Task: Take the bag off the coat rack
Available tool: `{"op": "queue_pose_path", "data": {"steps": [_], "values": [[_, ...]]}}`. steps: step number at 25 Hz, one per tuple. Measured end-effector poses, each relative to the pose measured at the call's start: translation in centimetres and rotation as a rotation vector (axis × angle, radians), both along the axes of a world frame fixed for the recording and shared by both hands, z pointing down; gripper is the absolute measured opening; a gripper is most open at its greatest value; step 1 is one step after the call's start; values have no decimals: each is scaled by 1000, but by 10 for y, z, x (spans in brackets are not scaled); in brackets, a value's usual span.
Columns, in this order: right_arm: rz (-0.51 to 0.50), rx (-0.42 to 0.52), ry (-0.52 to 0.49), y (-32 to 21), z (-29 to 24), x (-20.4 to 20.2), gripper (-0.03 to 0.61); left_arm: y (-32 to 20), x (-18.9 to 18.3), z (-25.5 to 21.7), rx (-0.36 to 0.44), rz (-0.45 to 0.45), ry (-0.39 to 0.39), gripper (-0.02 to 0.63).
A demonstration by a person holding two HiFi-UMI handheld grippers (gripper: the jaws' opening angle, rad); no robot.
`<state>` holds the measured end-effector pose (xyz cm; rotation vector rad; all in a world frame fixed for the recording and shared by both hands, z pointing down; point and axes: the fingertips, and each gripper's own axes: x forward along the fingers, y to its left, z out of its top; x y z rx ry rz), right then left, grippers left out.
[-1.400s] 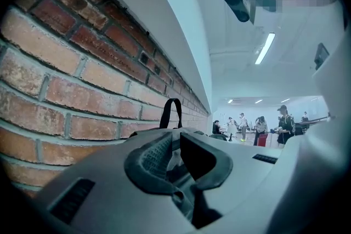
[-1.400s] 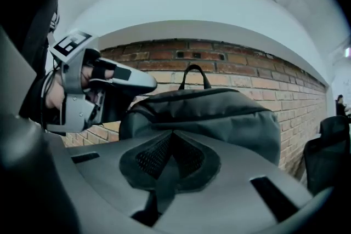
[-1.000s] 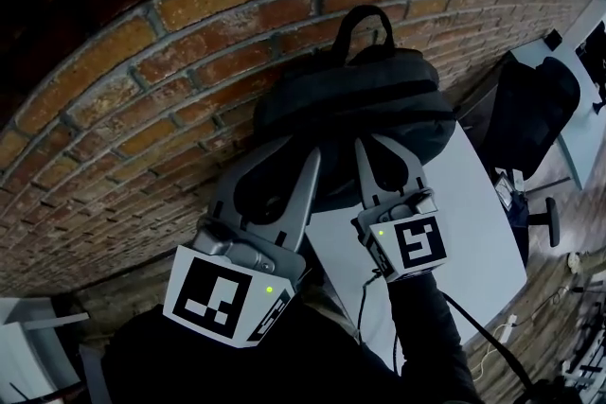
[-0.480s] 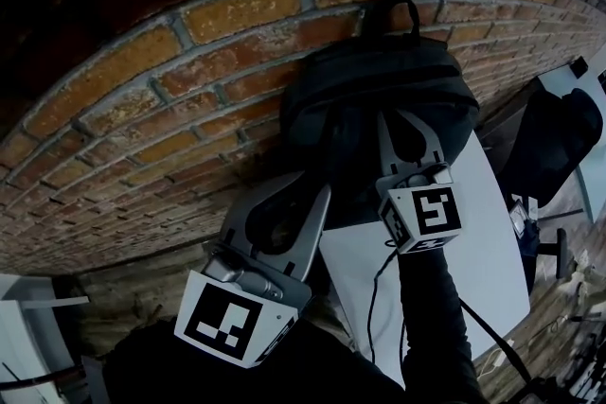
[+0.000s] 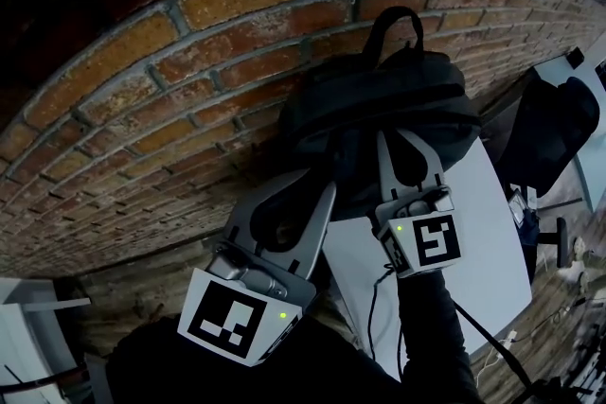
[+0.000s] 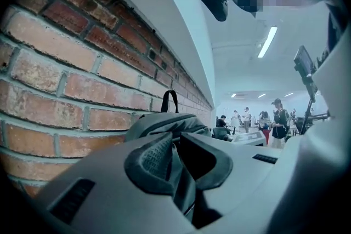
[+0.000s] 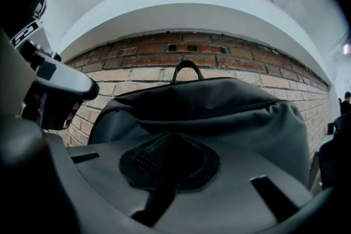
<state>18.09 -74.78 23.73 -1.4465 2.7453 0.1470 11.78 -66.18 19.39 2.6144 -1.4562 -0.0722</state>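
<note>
**Desk:** What is hanging there?

**Photographer:** A black backpack (image 5: 379, 109) is hanging flat against a rough red brick wall (image 5: 189, 43) with pale, gritty mortar lines. Its thin loop handle (image 5: 396, 11) is standing upright at the top. Whatever is carrying the backpack is hidden behind it. The cloth is soft and slack, and it is bulging in rounded folds. A smooth, pale tabletop (image 5: 483, 251) is showing just beside its lower end.

**Desk:** And the two grippers?

**Photographer:** The person is holding both against the lower half of the backpack. The left gripper (image 5: 320, 184) is smooth grey plastic with curved arms. It is pinching a fold of the cloth between its dark, ribbed pads (image 6: 151, 159). The right gripper (image 5: 398, 132) is keeping its pads (image 7: 153, 157) drawn together, and one face is showing a fine mesh of ridges. A dark strip is lying between them. It is looking like the black cloth of the backpack, though the light is too dim to be sure.

**Desk:** Any other detail?

**Photographer:** Each gripper is carrying a cube (image 5: 237, 322) printed with blocky black-and-white squares. A thin cable (image 5: 374, 298) is trailing from the right one beside a dark sleeve (image 5: 431, 326).
</note>
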Motion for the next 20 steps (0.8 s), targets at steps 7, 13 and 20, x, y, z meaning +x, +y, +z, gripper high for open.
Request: {"op": "queue_pose_path", "data": {"steps": [7,13,20], "values": [[39,-22,21,49,8,13,8,22,19,0,5,84,14,52],[99,-53,35,85,17,22,8,40,32,4,25,161,8,52],[143,-85,2,130,24,33,8,64,52,3,47,243,3,52]]}}
